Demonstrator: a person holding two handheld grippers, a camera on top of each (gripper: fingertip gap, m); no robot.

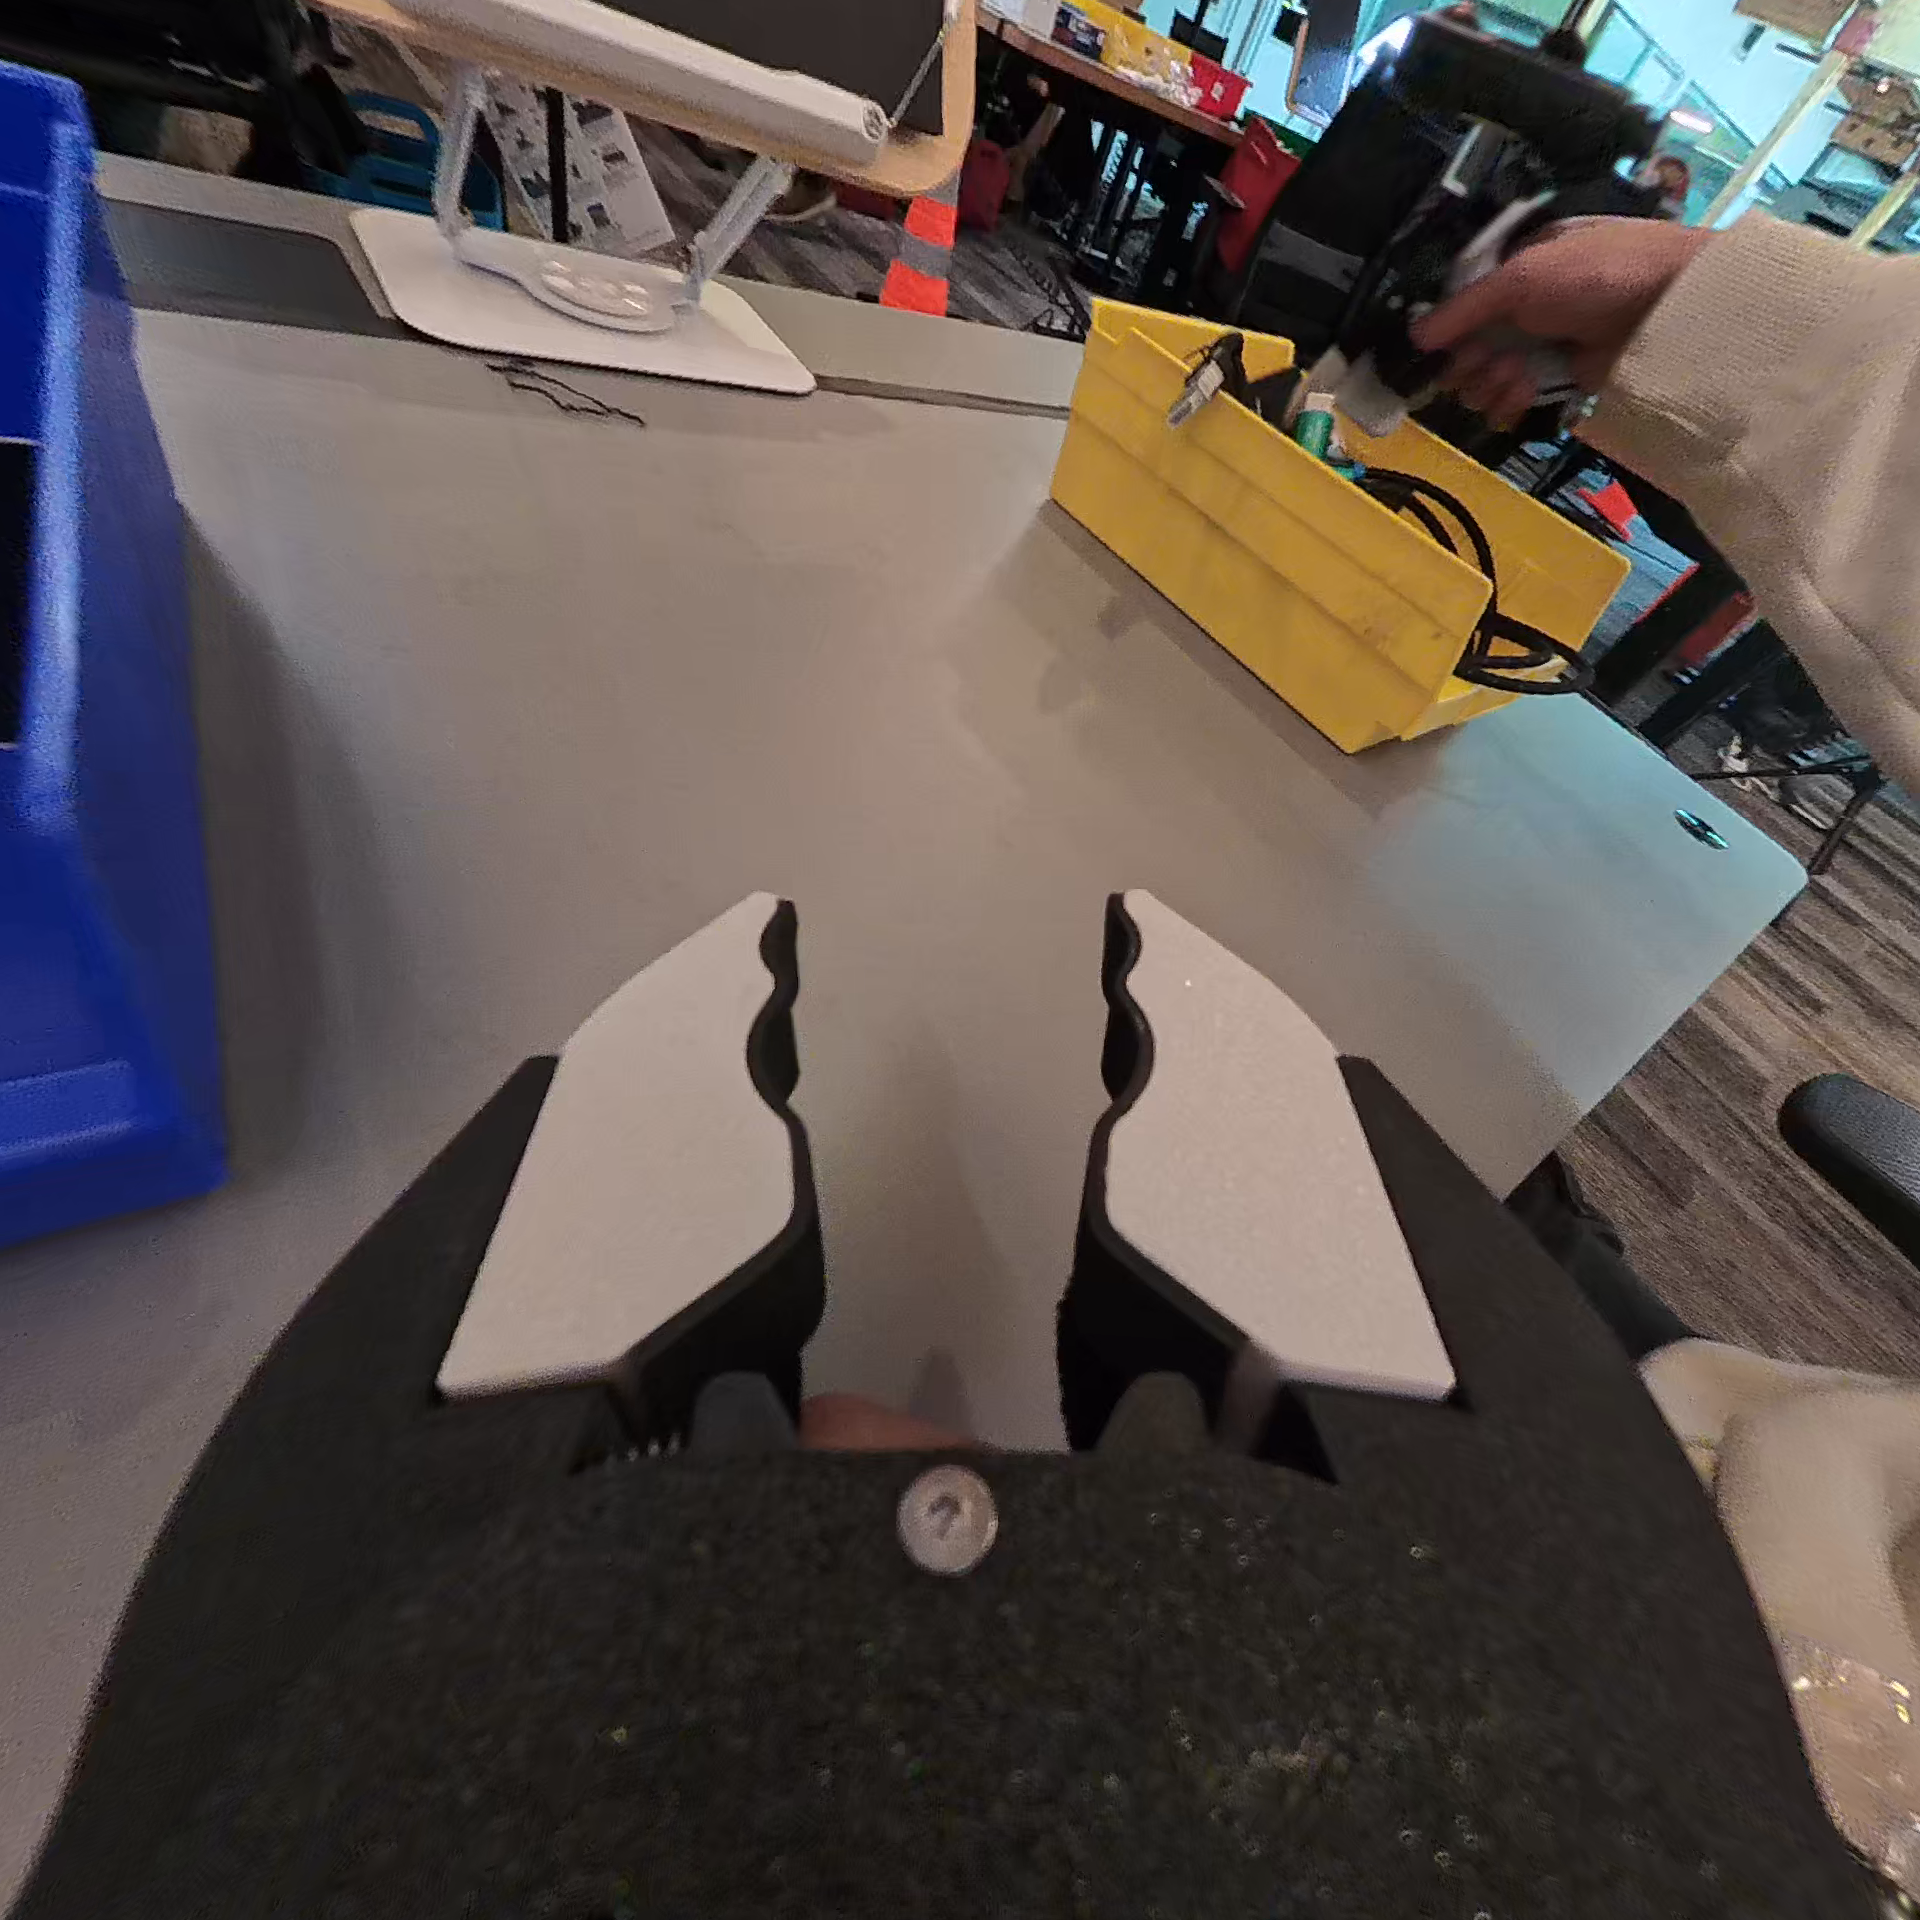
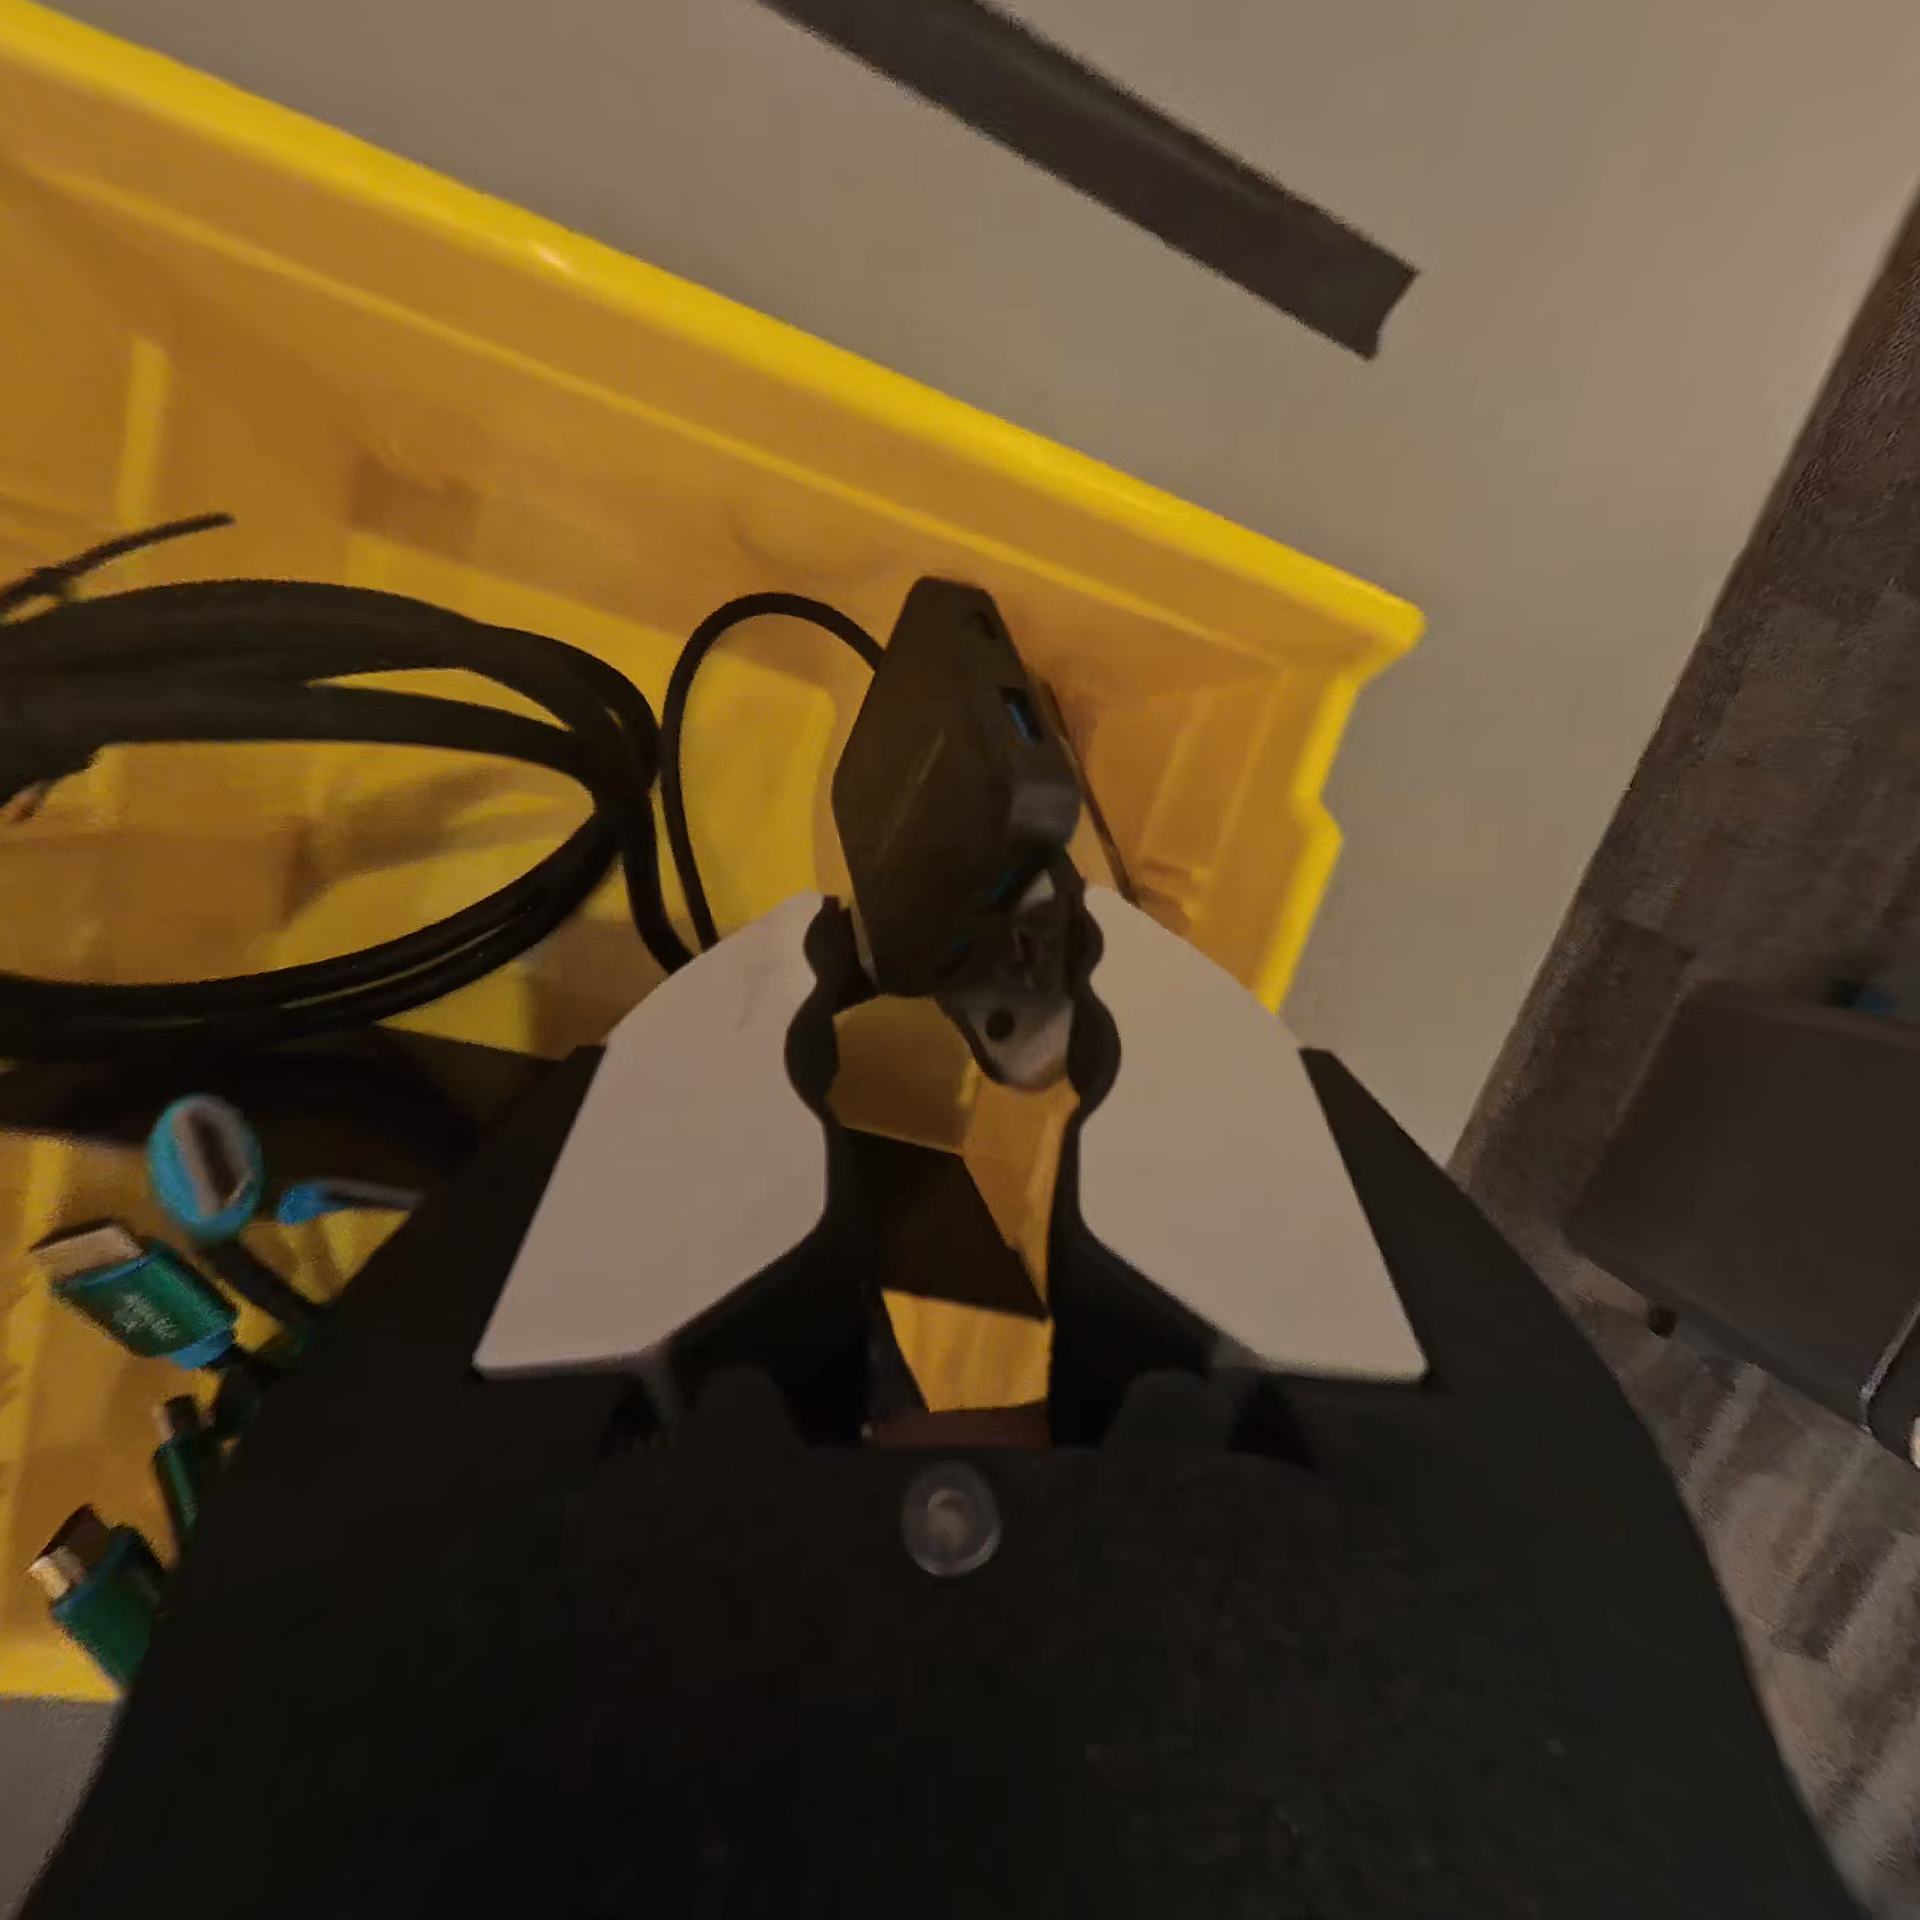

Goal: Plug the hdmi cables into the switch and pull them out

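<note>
Right tool [image 2: 951,940] gripping blurred black switch [image 2: 925,790] over yellow bin [image 2: 727,343], left tool [image 1: 951,925] wide, cable ends half-hidden.

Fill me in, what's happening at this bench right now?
A person is working with two handheld grippers. The right gripper is over the yellow bin with its fingertips closed around the black switch, which is tilted up above the bin floor. The HDMI cables lie coiled in the bin, with green-shelled plugs loose and none visibly plugged in. The left gripper is open and empty over the grey table.
</note>
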